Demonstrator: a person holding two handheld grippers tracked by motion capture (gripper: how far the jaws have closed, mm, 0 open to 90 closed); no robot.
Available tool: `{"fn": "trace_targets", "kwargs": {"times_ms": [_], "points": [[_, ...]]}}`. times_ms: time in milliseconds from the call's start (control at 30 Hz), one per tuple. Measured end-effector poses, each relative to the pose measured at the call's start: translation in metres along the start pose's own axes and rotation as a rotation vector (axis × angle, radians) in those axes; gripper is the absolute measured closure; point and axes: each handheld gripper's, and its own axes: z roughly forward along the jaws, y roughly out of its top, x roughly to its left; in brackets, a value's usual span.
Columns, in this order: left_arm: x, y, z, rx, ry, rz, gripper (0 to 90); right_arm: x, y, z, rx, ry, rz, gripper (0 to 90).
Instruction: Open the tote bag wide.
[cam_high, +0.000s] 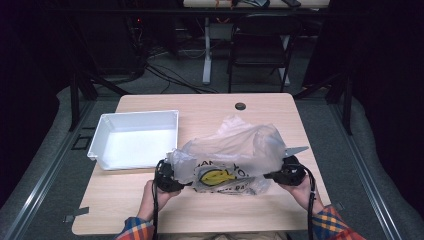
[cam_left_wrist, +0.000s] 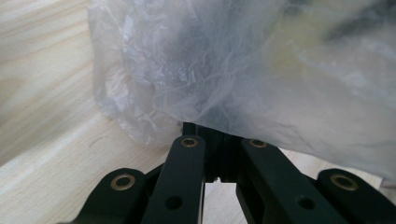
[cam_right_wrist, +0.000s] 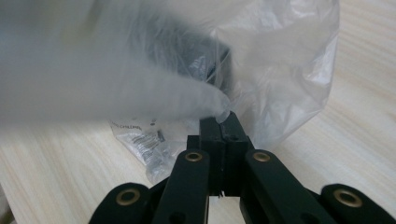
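Both grippers (cam_high: 181, 181) (cam_high: 270, 176) pinch plastic bag (cam_high: 235, 150) edges beside white bin (cam_high: 135, 139).

I see a thin, crinkled plastic bag (cam_high: 235, 150), translucent and faintly glossy, on a pale wood-grain worktop (cam_high: 200, 205) with a matt finish. The white bin (cam_high: 135, 137) looks like smooth plastic. My hand-held gripper (cam_right_wrist: 223, 123) jaws are matt black.

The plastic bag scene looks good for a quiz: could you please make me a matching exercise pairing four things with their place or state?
Things:
1. plastic bag
2. white tray
3. left tool
4. black plug

Place or state:
A. empty, at the table's left
B. shut on the bag's left edge
C. held between both tools
D. at the table's far edge

Pairs: 1-C, 2-A, 3-B, 4-D
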Motion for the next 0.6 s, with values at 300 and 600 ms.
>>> {"fn": "trace_targets", "kwargs": {"times_ms": [300,600], "points": [[0.003,-0.002,0.002,0.073,0.007,0.041,90.0,0.002,-0.004,0.006,0.034,0.020,0.001,90.0],[0.001,-0.003,0.013,0.074,0.044,-0.008,90.0,-0.003,-0.003,0.017,0.064,-0.008,-0.005,90.0]]}}
